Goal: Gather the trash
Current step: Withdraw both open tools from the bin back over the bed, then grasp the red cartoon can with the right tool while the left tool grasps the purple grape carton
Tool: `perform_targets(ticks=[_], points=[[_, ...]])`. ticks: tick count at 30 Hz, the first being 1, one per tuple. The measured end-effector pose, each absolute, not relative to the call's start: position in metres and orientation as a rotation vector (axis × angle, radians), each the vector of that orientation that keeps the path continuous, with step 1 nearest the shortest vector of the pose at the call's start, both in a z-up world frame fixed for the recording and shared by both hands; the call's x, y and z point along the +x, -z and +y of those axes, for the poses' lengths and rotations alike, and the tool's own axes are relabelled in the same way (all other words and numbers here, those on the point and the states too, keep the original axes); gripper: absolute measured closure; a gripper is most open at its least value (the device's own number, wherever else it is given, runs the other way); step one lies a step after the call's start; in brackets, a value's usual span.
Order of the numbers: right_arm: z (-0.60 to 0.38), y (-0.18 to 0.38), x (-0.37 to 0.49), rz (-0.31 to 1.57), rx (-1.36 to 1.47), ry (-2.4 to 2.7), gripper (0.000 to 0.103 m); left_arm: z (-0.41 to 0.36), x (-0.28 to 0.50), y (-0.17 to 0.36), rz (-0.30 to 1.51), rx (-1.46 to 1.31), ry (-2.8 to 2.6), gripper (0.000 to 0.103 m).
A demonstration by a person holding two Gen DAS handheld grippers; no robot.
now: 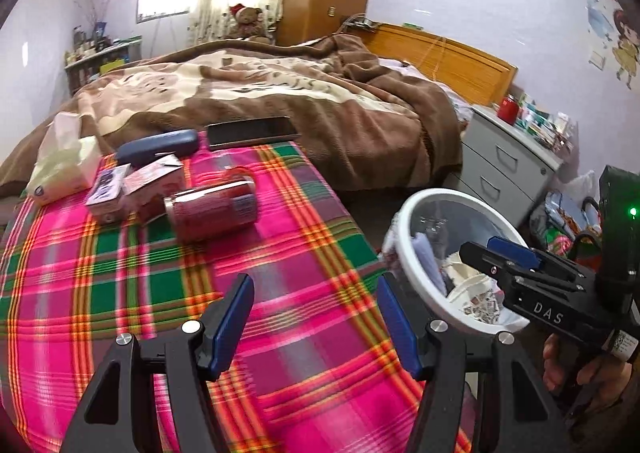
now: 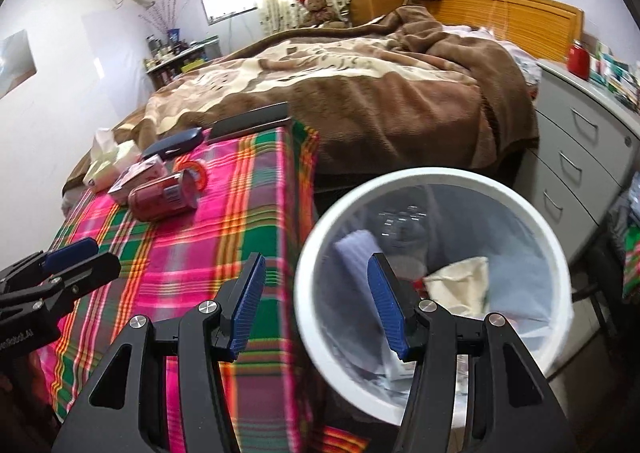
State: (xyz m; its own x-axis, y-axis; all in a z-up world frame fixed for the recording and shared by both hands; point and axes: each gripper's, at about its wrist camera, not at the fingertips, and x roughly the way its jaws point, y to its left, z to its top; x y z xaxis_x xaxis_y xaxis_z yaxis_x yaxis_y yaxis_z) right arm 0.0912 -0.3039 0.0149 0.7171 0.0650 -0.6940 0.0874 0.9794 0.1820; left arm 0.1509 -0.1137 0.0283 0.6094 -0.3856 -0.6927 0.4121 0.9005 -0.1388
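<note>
A red can (image 1: 212, 209) lies on its side on the pink plaid cloth (image 1: 280, 293), next to a small pink carton (image 1: 154, 183); both also show in the right wrist view, the can (image 2: 164, 197) and the carton (image 2: 138, 175). My left gripper (image 1: 314, 317) is open and empty over the cloth, short of the can. My right gripper (image 2: 316, 301) is open and empty at the near rim of the white trash bin (image 2: 532, 221), which holds paper and cloth scraps. In the left wrist view the right gripper (image 1: 492, 253) hangs over the bin (image 1: 404, 213).
A tissue pack (image 1: 60, 161), a blue glasses case (image 1: 158, 147) and a phone (image 1: 252, 133) lie at the cloth's far end. A bed with a brown blanket (image 1: 320, 93) lies behind. Grey drawers (image 2: 580, 157) stand right of the bin.
</note>
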Motion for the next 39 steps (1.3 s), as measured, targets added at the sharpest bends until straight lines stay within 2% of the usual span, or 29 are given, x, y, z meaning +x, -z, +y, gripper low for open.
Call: perform_targets(ticks=[17,33,35,37,39], points=[[-0.234,-0.016,0.133,0.813,0.21,-0.124,0.048,-0.011,0.184,-0.019,0.801,-0.046,0.299,0.04],[-0.2,-0.008,0.191,0.892,0.361,-0.107,0.048,0.06,0.243,-0.016,0.817,-0.091,0.211,0.04],[-0.196,-0.005,0.201,0.923,0.369,-0.09,0.046,0.061,0.247,-0.016,0.81,-0.077,0.21,0.04],[-0.194,-0.004,0.207,0.925,0.38,-0.076,0.037,0.064,0.253,-0.015,0.813,-0.08,0.219,0.04],[-0.19,-0.004,0.212,0.918,0.396,-0.061,0.035,0.066,0.258,-0.014,0.819,-0.074,0.218,0.039]])
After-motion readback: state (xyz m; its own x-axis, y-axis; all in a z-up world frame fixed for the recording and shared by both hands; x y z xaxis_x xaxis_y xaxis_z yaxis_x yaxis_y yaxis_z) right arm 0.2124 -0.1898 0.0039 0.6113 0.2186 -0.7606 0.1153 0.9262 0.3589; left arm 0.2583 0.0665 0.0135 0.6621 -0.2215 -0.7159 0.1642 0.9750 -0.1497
